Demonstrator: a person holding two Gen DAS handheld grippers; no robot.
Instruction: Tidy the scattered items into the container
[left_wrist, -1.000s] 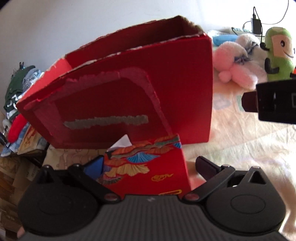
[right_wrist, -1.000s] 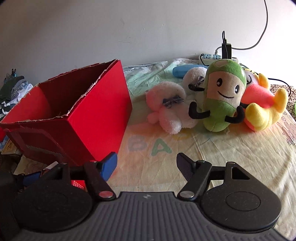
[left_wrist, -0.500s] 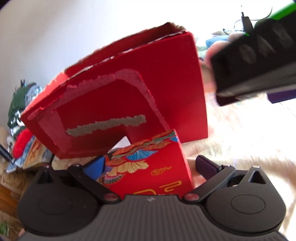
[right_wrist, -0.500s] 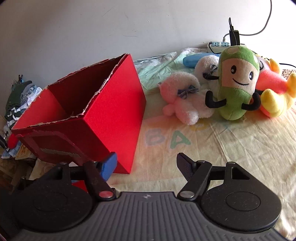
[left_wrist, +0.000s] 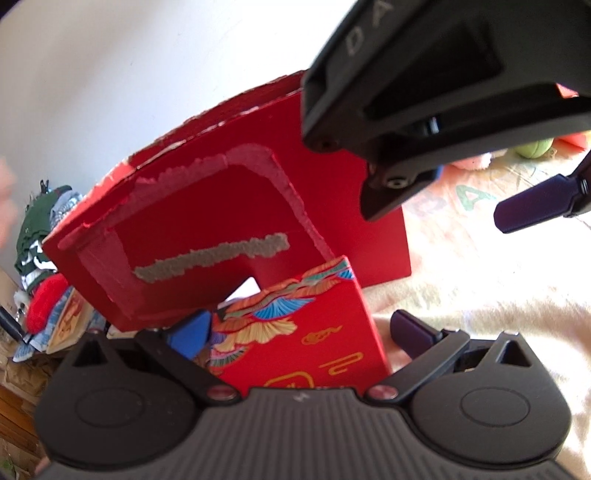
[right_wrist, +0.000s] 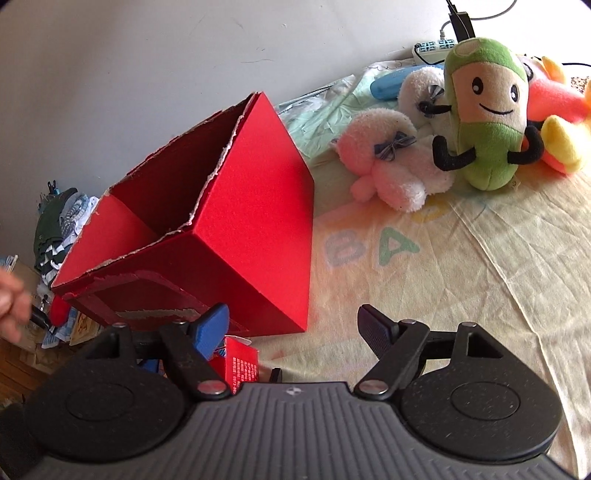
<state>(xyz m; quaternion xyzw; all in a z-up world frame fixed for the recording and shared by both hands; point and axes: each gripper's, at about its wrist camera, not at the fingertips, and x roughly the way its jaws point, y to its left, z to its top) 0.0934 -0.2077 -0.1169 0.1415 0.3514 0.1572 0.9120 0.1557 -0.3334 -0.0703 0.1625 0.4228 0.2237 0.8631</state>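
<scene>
Left wrist view: right gripper (left_wrist: 461, 96) now looms overhead, jaws opening.

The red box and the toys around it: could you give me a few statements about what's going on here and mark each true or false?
1. The red box is open at the top. True.
2. The green plush lies inside the box. False: it stands on the sheet, beside the pink plush.
3. The right tongs hold nothing. True; their jaws are opening.
4. The left tongs are empty. False: a patterned red packet sits between them.
</scene>
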